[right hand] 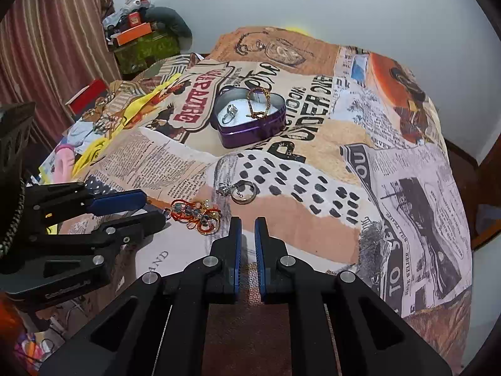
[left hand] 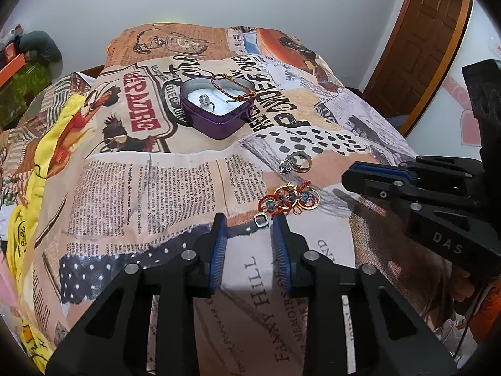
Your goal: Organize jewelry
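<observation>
A purple heart-shaped tin point(left hand: 216, 116) point(right hand: 250, 131) stands open on the printed cloth, holding a silver ring point(left hand: 205, 100) point(right hand: 230, 112) and a gold-brown bracelet point(left hand: 233, 86) point(right hand: 258, 103) draped over its rim. Silver rings point(left hand: 297, 161) point(right hand: 241, 192) lie nearer. A tangle of red-thread and gold jewelry point(left hand: 289, 200) point(right hand: 197, 214) lies just beyond my left gripper point(left hand: 250, 219), with a small square silver ring point(left hand: 260, 220) between its open, empty jaws. My right gripper point(right hand: 247, 222) is slightly open and empty, right of the tangle; it also shows in the left wrist view point(left hand: 375, 185).
The newspaper-print cloth point(right hand: 344, 163) covers a raised surface with drop-offs at its sides. Yellow fabric point(left hand: 28, 203) lies to the left. A green box with clutter point(right hand: 141, 47) stands against the far wall. A wooden door point(left hand: 416, 47) is on the right.
</observation>
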### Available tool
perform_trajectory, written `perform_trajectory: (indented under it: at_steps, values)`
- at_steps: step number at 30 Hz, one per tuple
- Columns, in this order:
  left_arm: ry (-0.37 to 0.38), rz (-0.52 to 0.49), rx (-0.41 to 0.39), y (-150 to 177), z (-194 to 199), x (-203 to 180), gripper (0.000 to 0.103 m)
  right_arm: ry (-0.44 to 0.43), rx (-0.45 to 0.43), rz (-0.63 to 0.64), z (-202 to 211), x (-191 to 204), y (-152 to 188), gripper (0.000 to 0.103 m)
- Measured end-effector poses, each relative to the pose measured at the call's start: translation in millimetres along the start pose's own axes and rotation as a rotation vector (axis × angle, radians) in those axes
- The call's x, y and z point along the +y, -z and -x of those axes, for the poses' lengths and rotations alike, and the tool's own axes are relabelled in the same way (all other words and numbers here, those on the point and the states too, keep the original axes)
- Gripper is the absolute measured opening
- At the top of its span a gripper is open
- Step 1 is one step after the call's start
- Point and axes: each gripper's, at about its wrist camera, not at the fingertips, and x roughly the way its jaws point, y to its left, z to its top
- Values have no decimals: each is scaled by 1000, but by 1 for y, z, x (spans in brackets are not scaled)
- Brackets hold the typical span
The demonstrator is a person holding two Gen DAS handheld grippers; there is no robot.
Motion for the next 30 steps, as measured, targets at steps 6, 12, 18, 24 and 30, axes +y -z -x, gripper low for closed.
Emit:
perform_trajectory:
  at_steps: [6,12,18,24,30]
  values:
    - [29,-11,7,-1,-6,-3,13,1,20,-9,-3,-5,-1,19]
    - [21,-30,-6,-2,-8,-7,8,-1,24,-8,-5,-7,-2,24]
    - [13,9,-31,-4,1,6,8,-15,26,-18,-9,-9,-6,24]
    - [-8,38,-71,-11,14,21,8,-35,33,-46,-15,-13,-11,24]
    - [-25,34,-97,-18,19,26,8,-32,43,-18,-25,-9,-18,24]
